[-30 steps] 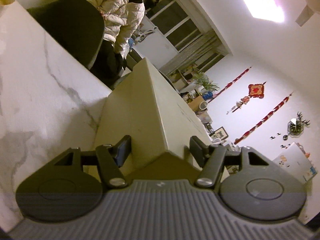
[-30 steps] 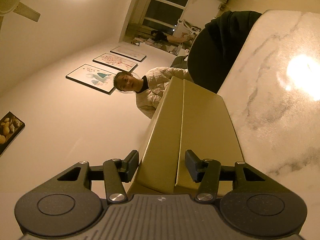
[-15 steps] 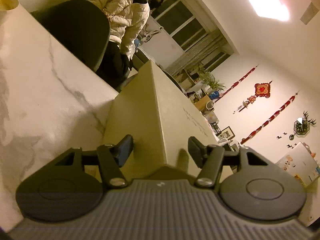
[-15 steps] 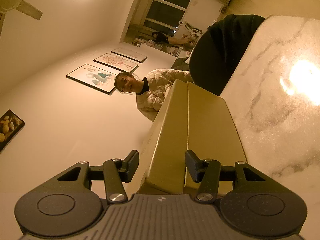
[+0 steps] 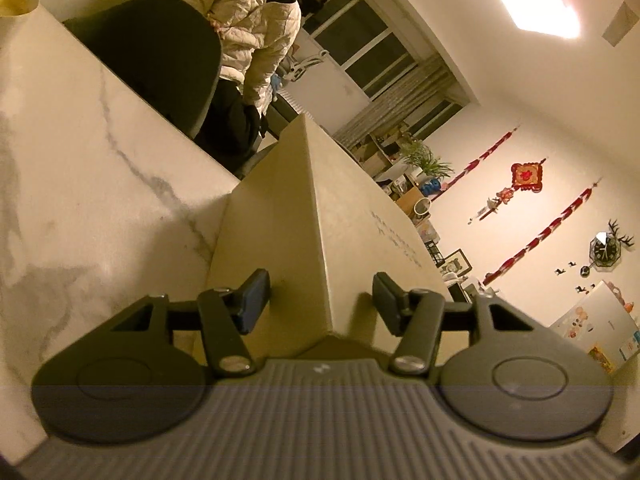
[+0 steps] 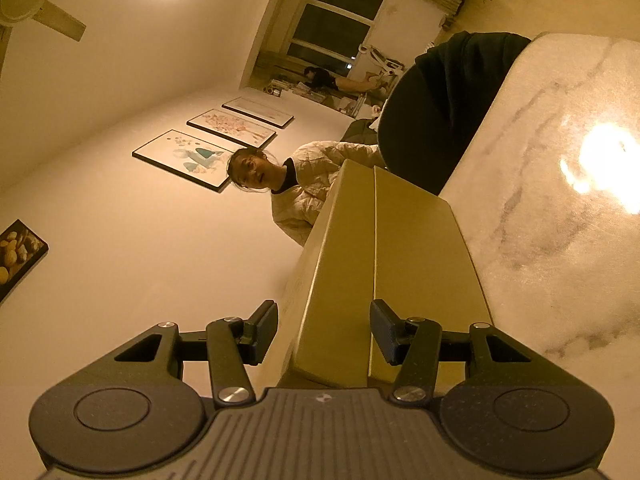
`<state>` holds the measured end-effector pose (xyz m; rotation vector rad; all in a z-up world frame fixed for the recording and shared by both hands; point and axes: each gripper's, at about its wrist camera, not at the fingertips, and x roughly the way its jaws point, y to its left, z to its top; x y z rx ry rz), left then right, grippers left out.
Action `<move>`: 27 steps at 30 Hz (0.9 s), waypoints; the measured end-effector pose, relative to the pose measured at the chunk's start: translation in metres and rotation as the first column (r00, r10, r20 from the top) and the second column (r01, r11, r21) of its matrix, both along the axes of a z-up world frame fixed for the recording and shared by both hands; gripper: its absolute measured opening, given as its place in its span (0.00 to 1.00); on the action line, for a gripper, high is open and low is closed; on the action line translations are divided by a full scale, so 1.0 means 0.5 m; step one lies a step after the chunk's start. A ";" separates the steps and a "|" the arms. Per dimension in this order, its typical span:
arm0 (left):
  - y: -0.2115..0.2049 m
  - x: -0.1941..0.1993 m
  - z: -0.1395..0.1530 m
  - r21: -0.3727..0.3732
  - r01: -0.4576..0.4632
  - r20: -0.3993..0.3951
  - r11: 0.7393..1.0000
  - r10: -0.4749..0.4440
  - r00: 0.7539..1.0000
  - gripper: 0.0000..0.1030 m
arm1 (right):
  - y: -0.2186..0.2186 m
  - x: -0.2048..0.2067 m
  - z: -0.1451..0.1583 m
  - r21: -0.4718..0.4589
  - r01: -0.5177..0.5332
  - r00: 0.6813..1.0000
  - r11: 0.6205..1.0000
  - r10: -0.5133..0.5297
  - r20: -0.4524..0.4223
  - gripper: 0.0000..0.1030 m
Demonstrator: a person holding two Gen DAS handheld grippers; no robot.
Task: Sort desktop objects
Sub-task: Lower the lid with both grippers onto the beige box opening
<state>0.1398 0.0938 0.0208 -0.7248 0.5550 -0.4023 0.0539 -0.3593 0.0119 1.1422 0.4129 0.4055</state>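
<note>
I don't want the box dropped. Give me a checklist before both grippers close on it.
1. Left gripper straddles a corner edge of the cardboard box: ok.
2. Right gripper straddles the box: ok.
3. Both grippers open: ok.
4. Pads touching cardboard: not ok, gaps show.
5. Box resting on the marble table: ok.
6. Box contents or weight: cannot tell.

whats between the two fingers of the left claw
A corner edge of the box runs up between the left claw's fingers. Both stand off its faces. The left wrist view shows this.
</note>
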 end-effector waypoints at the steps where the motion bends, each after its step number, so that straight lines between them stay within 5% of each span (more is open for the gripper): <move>1: -0.004 -0.002 0.004 0.008 -0.003 0.003 1.000 0.003 1.000 0.54 | 0.000 0.000 -0.001 0.000 0.001 1.000 1.000 -0.001 0.000 0.54; 27: -0.001 0.019 -0.012 0.001 -0.023 -0.048 1.000 0.023 0.999 0.58 | 0.015 0.049 0.007 -0.043 0.024 0.999 0.999 -0.026 -0.029 0.56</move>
